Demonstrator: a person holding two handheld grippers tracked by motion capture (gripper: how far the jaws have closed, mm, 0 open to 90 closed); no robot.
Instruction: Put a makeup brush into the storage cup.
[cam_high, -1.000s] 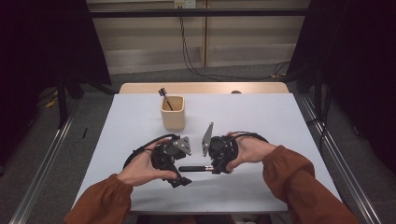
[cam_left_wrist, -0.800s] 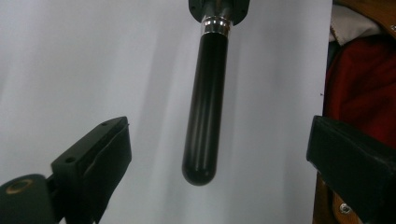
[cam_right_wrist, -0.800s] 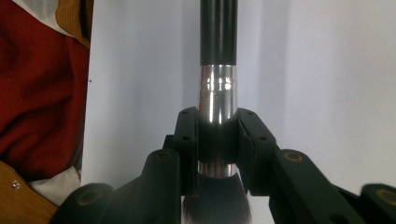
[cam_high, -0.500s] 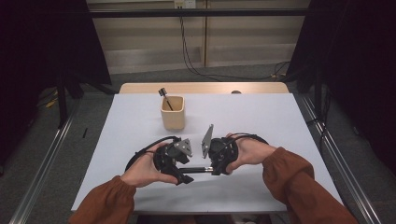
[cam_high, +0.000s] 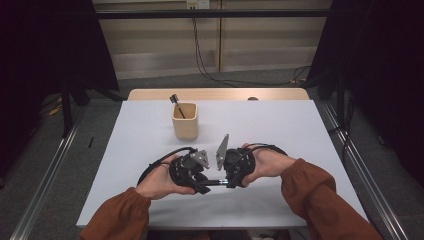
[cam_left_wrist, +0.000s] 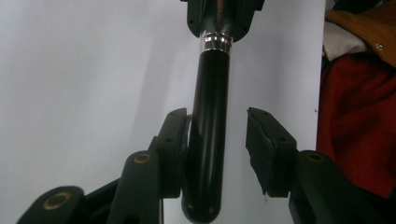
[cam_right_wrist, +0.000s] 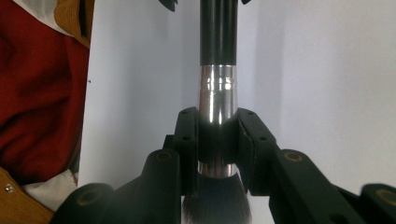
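Note:
A makeup brush (cam_high: 215, 182) with a black handle (cam_left_wrist: 210, 112), a silver ferrule (cam_right_wrist: 217, 93) and dark bristles (cam_right_wrist: 215, 200) lies level between my two grippers, low over the white table (cam_high: 280, 130). My right gripper (cam_right_wrist: 217, 119) (cam_high: 227, 181) is shut on the ferrule. My left gripper (cam_left_wrist: 217, 116) (cam_high: 202, 186) has just been closing, with the handle's end between its jaws. One pad (cam_left_wrist: 175, 140) touches the handle; the other pad (cam_left_wrist: 259, 144) stands a gap away.
A tan cup (cam_high: 185, 121) stands on the table beyond the hands, with another dark brush (cam_high: 176, 102) leaning in it. A wooden board (cam_high: 220, 94) lies along the table's far edge. Orange sleeves (cam_high: 310, 187) come in from the near edge.
The left gripper has edged slightly toward the right one along the brush handle, and its jaws look narrower. The right hand and the brush have not moved.

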